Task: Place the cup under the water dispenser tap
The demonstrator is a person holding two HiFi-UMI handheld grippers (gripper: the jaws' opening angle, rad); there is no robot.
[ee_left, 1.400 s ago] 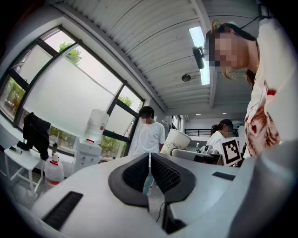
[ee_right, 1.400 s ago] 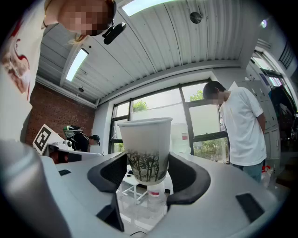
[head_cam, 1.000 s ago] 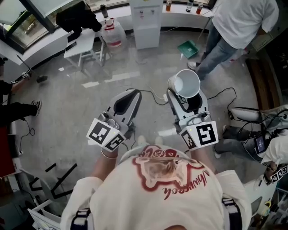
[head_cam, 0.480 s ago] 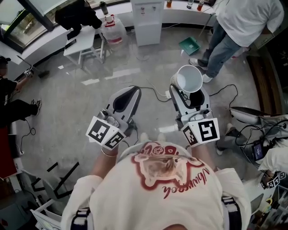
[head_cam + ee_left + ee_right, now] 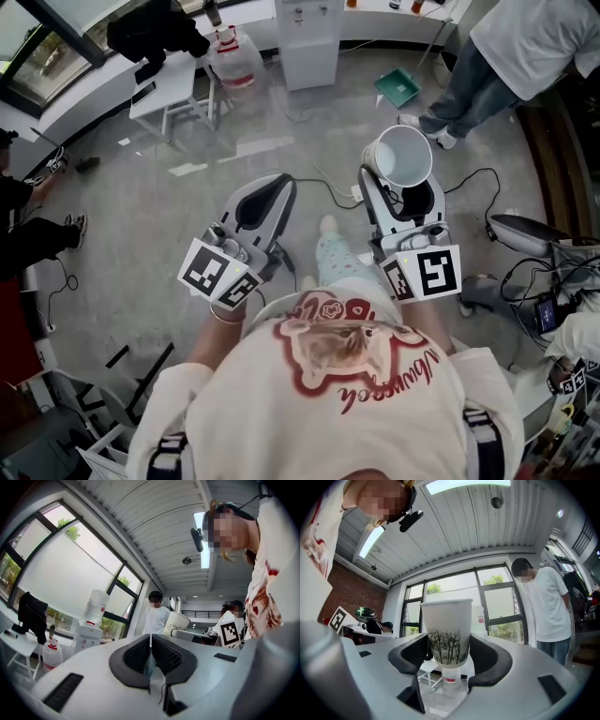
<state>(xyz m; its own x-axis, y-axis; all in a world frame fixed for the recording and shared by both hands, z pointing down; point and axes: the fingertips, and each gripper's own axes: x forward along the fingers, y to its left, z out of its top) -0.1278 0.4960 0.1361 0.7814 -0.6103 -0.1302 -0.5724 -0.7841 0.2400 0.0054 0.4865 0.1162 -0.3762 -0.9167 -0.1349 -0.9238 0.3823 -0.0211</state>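
A white paper cup (image 5: 403,155) printed with bamboo is clamped between the jaws of my right gripper (image 5: 398,192), its open mouth facing up at the head camera. In the right gripper view the cup (image 5: 447,634) stands upright between the two dark pads. My left gripper (image 5: 265,192) is held level beside it, shut, with nothing in it; its pads (image 5: 164,654) almost touch. The white water dispenser (image 5: 307,37) stands against the far wall, well ahead of both grippers. In the left gripper view the dispenser (image 5: 89,634) carries a bottle on top.
A large water jug (image 5: 234,61) sits on the floor left of the dispenser, beside a white table (image 5: 169,89) with a black bag (image 5: 155,33). A green dustpan (image 5: 397,87) and a standing person (image 5: 525,47) are at the far right. Cables (image 5: 478,187) trail across the floor.
The wearer has stepped forward; a foot now shows between the grippers. The standing person has shifted right. Both grippers keep their pose, the cup still held.
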